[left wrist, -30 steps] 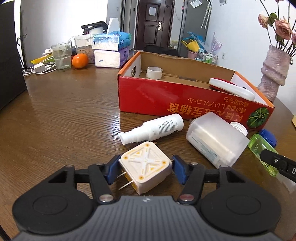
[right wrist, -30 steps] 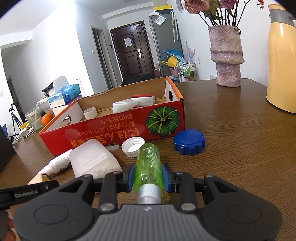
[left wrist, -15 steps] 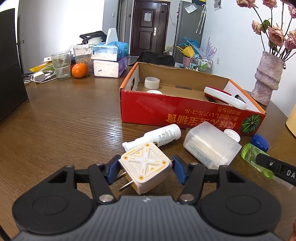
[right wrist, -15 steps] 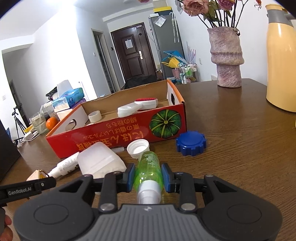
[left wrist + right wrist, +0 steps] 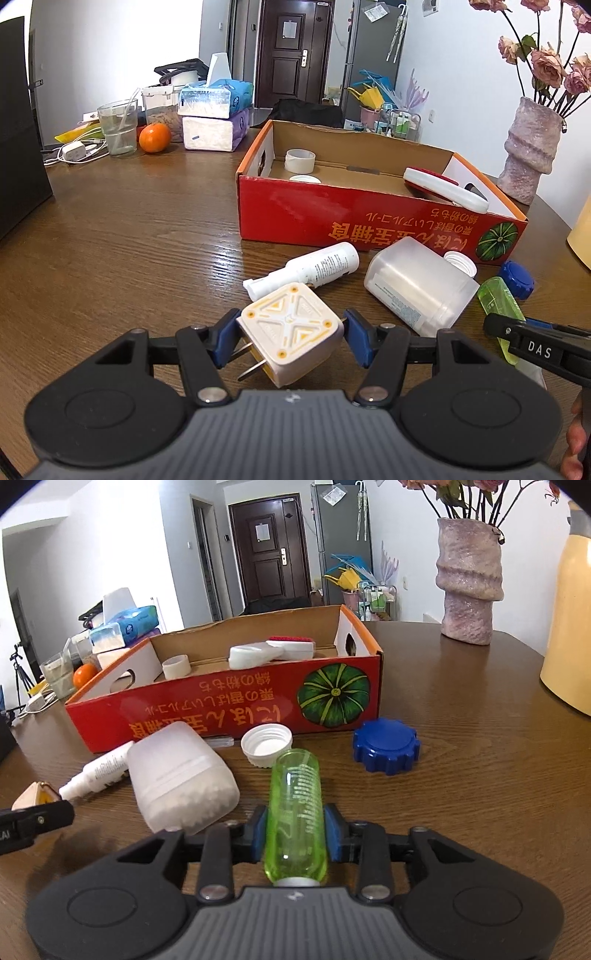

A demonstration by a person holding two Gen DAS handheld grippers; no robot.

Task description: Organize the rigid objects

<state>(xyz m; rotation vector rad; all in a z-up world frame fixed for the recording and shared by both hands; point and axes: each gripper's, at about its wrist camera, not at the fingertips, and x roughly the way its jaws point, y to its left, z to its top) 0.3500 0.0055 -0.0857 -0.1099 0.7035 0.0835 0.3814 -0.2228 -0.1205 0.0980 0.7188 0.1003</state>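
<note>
Left wrist view: the left tool (image 5: 290, 334) clamps a cream plug adapter (image 5: 290, 332), its prongs pointing left. Just ahead lies a white spray bottle (image 5: 308, 269); ahead to the right, a translucent jar (image 5: 417, 286) on its side. Both lie between the tool and the red box (image 5: 369, 218).

Right wrist view: the right tool (image 5: 295, 834) grips a green bottle (image 5: 295, 812) lengthwise on the bench (image 5: 480, 775). A white cap (image 5: 266, 744) lies directly ahead before the box, a blue lid (image 5: 386, 744) ahead-right, the jar close on the left.

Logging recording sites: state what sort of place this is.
Most likely a lived-in home: a round brown wooden dining table, a dark panelled entrance door, and a grey refrigerator beside it.
</note>
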